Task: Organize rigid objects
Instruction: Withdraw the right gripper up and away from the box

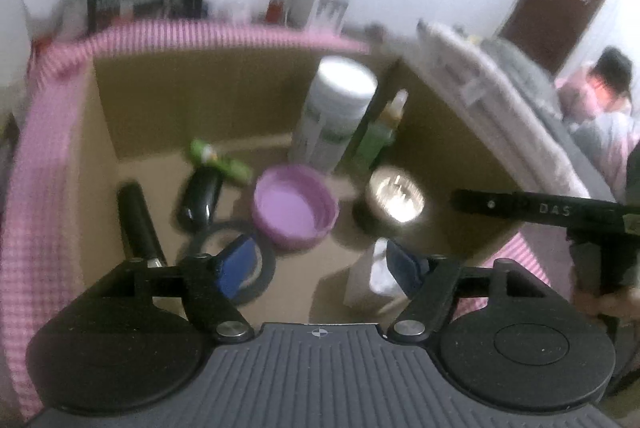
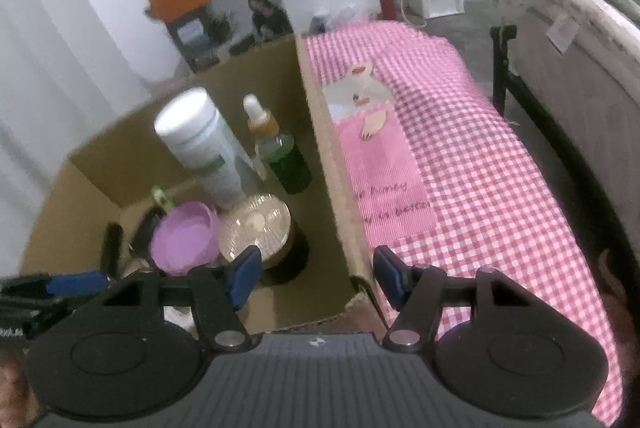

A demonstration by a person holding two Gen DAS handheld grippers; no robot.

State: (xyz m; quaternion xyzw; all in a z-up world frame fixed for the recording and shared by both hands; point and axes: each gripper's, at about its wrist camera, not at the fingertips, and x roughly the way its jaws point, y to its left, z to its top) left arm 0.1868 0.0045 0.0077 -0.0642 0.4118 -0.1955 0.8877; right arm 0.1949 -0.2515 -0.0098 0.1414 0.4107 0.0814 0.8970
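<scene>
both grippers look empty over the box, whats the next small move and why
Probably lift the left gripper clear of the cardboard box. Its jaws stand open with nothing between them, and the purple bowl, white bottle, dropper bottle and gold-lidded jar already sit inside. The right gripper, also open and empty, straddles the box wall, so it could turn toward the checked cloth.

Inside the cardboard box [image 1: 192, 95], the far-left floor lies bare, while the white bottle [image 1: 336, 107], dropper bottle [image 1: 380, 131], purple lid [image 1: 294, 205] and what seems a shiny-topped jar [image 1: 396, 197] crowd the right.
</scene>
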